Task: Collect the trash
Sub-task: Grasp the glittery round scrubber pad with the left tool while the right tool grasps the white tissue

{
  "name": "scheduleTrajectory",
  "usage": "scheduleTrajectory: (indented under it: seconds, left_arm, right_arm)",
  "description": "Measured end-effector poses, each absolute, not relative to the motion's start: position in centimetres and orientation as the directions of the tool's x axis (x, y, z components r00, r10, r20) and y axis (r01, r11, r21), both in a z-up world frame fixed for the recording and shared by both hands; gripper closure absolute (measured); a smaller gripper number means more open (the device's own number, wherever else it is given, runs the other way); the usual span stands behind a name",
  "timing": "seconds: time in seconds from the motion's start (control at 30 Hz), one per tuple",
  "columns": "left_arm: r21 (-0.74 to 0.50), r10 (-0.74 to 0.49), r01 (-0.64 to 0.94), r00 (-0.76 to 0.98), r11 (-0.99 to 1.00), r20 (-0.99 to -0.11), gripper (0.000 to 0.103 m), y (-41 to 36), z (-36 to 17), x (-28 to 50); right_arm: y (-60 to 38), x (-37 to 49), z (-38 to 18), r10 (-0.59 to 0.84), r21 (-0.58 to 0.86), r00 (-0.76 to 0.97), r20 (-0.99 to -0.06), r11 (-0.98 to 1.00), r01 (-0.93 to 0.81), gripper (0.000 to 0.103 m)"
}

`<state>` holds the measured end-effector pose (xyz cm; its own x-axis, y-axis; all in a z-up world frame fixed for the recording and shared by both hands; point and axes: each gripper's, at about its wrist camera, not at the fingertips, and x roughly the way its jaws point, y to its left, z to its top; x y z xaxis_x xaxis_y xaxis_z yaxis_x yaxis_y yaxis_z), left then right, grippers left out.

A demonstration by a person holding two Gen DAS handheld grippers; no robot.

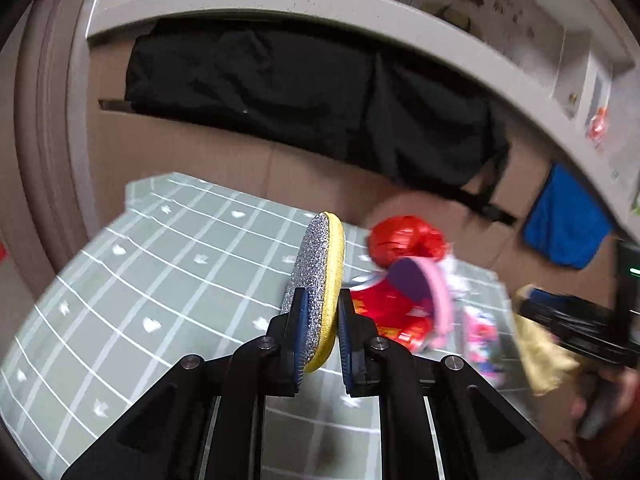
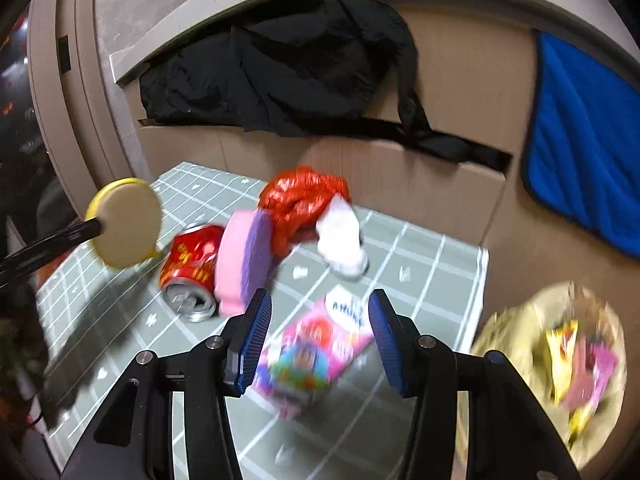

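Note:
My left gripper (image 1: 323, 304) is shut on a round scouring pad (image 1: 320, 256), yellow foam with a glittery silver face, held on edge above the table. From the right wrist view the same pad (image 2: 126, 222) hangs at the left. My right gripper (image 2: 320, 314) is open, its blue pads on either side of a blurred pink printed wrapper (image 2: 312, 356) that lies on the cloth below. A crushed red can (image 2: 192, 268), a pink and purple round sponge (image 2: 244, 256), a crumpled red plastic bag (image 2: 304, 200) and a white tissue (image 2: 342, 240) lie beyond it.
A green checked tablecloth (image 2: 420, 280) covers the table. Behind stands a cardboard box (image 2: 460, 92) draped with black cloth (image 2: 280, 64) and a blue towel (image 2: 580, 140). A pale yellow bag (image 2: 560, 368) with several wrappers inside hangs at the table's right edge.

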<state>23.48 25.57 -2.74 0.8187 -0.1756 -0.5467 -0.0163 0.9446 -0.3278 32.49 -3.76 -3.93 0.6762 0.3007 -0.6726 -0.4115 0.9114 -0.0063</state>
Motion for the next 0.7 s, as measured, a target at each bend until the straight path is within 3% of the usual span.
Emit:
scheduleTrajectory:
  seconds: [0.27,0.53,0.63,0.7]
  left_arm:
    - [-0.421,-0.313,0.073,0.784,0.904,-0.536,0.088,23.8,-2.7,22.3]
    - [-0.431,-0.331,0.073,0.759,0.899,-0.561,0.088,23.0,-4.1,23.2]
    - [-0.439,-0.333,0.068,0.759,0.896,-0.56,0.088,22.9,-4.1,23.5]
    - [-0.438,-0.332,0.072,0.763,0.896,-0.554,0.088,22.7,-3.8,23.7]
  right_arm:
    - [-1.5,39.9,-6.9,0.243,-0.046,0.637,-0.731,0.915,-0.402,0.056]
    - [-0.2,44.1,-10.7,0.172,-0.092,0.582,-0.795,0.914,-0.395,0.057]
    - [-0.5,43.8,-10.3,0.189,-0.084,0.586,-0.788,0.91,-0.406,0.076]
    - [-0.9,42.8,-8.9,0.233,-0.055,0.606,-0.76,0.907,-0.418,0.078]
